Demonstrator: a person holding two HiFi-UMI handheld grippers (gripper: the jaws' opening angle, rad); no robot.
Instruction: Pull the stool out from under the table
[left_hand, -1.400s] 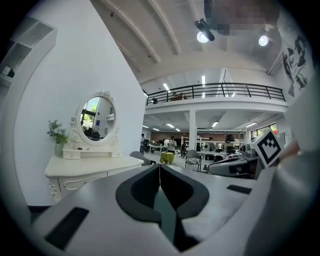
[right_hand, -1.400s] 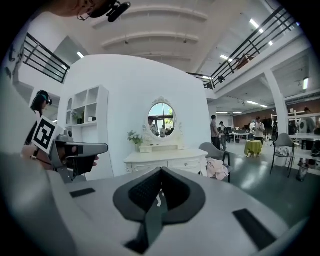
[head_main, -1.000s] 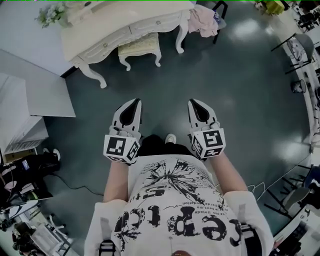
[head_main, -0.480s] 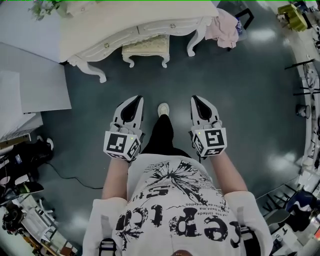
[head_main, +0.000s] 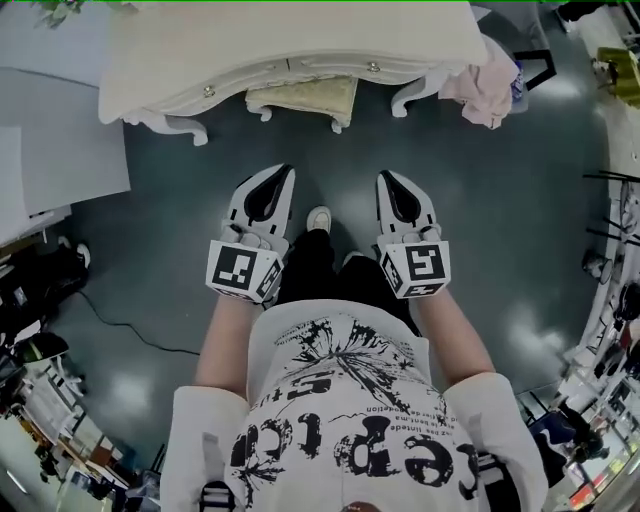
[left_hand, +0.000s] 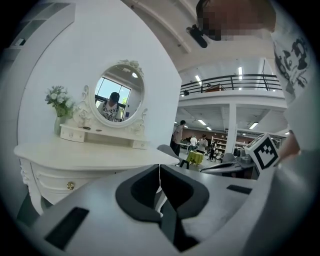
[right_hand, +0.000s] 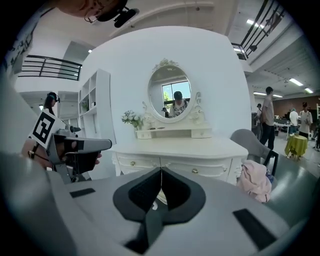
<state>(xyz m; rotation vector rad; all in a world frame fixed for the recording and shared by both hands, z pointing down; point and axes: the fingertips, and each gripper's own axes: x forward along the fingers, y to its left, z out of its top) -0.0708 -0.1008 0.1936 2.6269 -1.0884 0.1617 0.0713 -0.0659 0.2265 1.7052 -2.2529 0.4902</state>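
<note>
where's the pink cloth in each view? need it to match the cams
Head view: the pink cloth is at the upper right, by the table's right end.
Left gripper view: not in it.
Right gripper view: lower right, just right of the table.
Shared landmark: the white dressing table, seen in all three views.

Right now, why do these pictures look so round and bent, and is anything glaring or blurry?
Head view: the wide lens bows the edge of the white carved dressing table; pale glare patches sit on the dark glossy floor. Left gripper view: black rounded corners, the white wall bulging into a curve. Right gripper view: evenly bright, the oval mirror sharp, distant people small and soft.
</note>
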